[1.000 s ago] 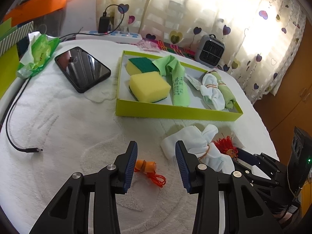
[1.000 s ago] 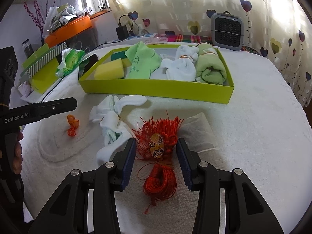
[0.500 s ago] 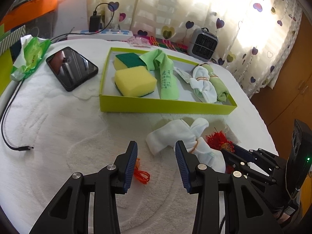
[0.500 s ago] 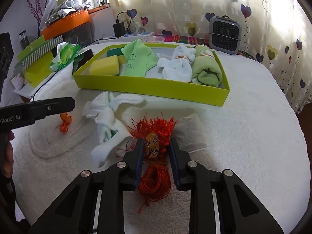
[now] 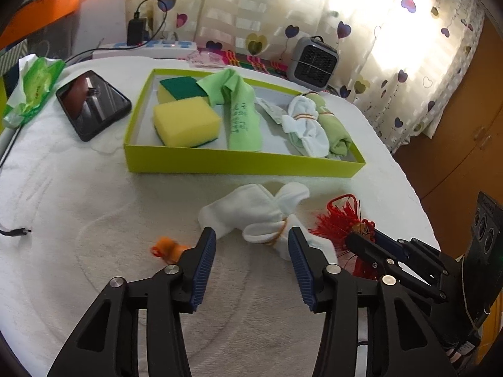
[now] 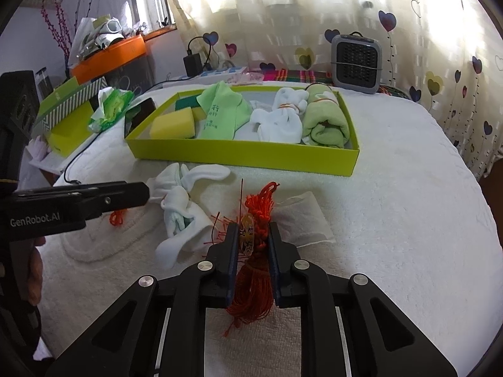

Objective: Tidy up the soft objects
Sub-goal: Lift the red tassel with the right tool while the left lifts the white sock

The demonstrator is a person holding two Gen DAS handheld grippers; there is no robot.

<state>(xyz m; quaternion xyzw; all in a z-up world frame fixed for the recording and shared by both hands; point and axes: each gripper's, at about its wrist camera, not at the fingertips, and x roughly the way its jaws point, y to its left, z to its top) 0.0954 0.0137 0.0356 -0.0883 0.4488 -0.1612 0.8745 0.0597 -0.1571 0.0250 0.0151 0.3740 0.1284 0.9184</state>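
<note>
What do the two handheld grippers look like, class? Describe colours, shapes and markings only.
Both the left gripper and the right gripper are matte black, with angular linkage arms with triangular cut-outs, joined by silver round pivot pins. The fingers carry dark blue ribbed pads. The left gripper's side reads "GenRobot.AI" in white.

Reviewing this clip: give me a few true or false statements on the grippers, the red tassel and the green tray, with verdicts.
1. The right gripper is shut on the red tassel. True.
2. The left gripper grips the white sock bundle. False: its jaws stand open near the bundle, which lies on the white cloth.
3. The green tray holds two sponges. True: the yellow sponge and, behind it, the green-topped sponge.
4. The phone lies inside the tray. False: it lies outside, beside the tray's short end.
5. The small orange tassel is in the tray. False: it lies on the cloth by the left gripper.
</note>
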